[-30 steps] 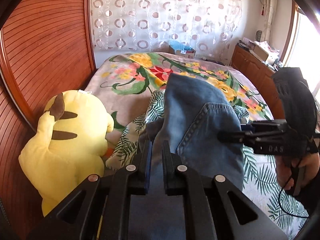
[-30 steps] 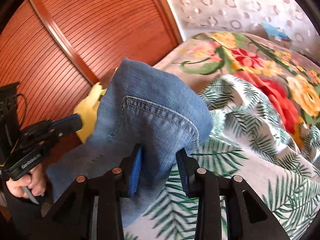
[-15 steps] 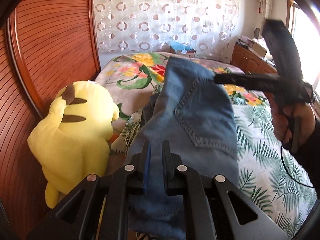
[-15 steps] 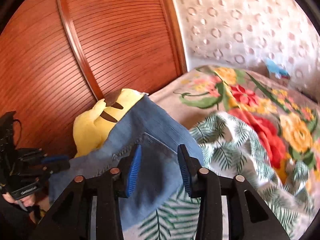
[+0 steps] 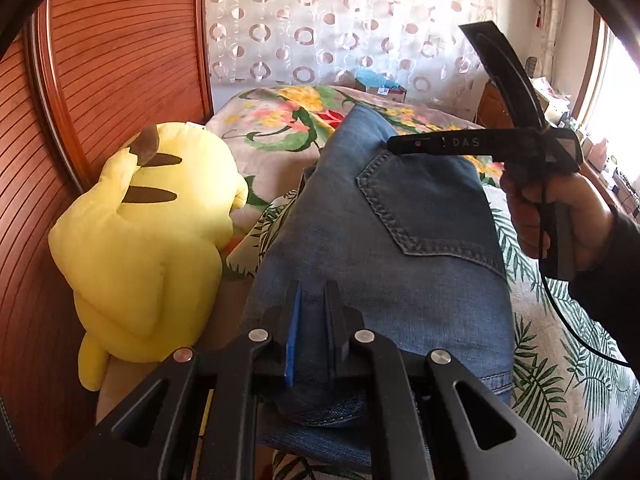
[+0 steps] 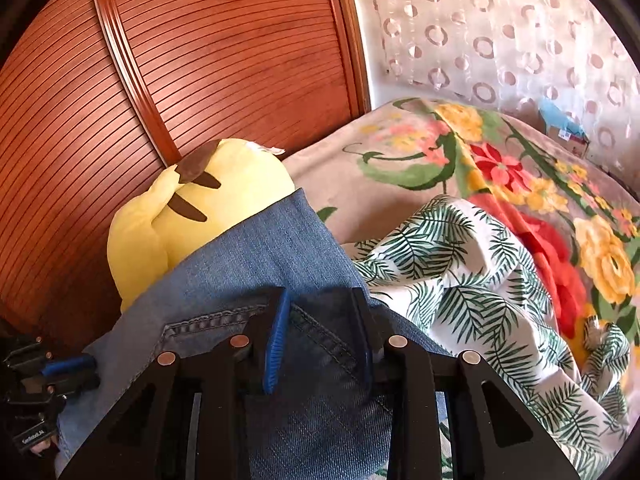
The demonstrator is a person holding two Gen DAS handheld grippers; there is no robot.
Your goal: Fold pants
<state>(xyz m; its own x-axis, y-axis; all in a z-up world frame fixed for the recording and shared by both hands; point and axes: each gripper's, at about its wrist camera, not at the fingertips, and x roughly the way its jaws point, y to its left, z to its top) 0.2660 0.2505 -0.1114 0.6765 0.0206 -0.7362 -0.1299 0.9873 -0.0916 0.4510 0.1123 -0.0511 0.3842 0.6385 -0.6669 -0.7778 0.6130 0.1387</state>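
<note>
Blue denim pants [image 5: 384, 240] lie folded on the bed, back pocket up. They also show in the right wrist view [image 6: 256, 264]. My left gripper [image 5: 313, 292] is shut on the near edge of the pants. My right gripper [image 6: 320, 300] is open, its jaws wide apart above the pocket area and holding nothing. In the left wrist view the right gripper [image 5: 394, 147] hovers above the far part of the pants, seen side-on. The left gripper [image 6: 86, 368] shows at the lower left of the right wrist view, at the denim edge.
A yellow plush toy [image 5: 152, 240] sits left of the pants against a red-brown slatted wardrobe [image 5: 100, 92]. A leaf-print sheet [image 6: 480, 272] and a floral blanket [image 6: 520, 168] cover the bed. A lace curtain [image 5: 340, 20] hangs behind. A wooden cabinet [image 5: 600, 176] stands at right.
The right gripper has lifted up and back from the pants, still open. The pants have settled lower and flatter on the bed. The left gripper stays shut on the denim.
</note>
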